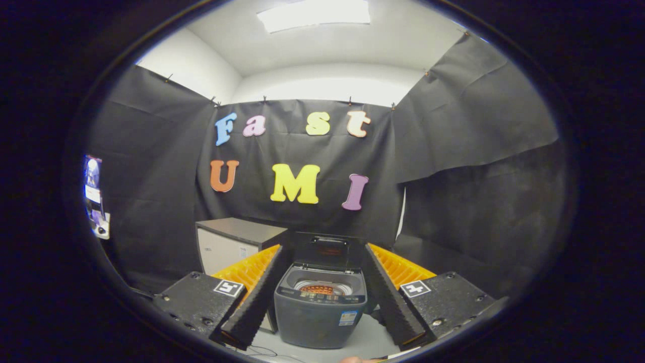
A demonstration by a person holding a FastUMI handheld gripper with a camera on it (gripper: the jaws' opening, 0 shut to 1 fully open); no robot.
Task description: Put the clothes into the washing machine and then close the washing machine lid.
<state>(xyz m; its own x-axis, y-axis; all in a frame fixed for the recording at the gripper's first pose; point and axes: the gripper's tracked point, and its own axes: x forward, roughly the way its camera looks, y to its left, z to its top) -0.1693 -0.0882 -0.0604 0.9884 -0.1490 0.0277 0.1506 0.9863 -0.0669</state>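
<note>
A small grey top-loading washing machine (320, 312) stands on the floor just ahead of my fingers, seen in the gap between them. Its lid (328, 251) is raised upright at the back, and the round drum opening (322, 288) shows something orange-red inside. My gripper (322, 335) is open, its two fingers spread wide on either side of the machine and holding nothing. The fingers hover above and in front of the machine, apart from it.
A low cabinet (237, 242) with a dark top and pale front stands left of the machine against the black cloth wall. A thin cable (262, 350) lies on the pale floor near the machine's front. A small device (94, 196) hangs on the left wall.
</note>
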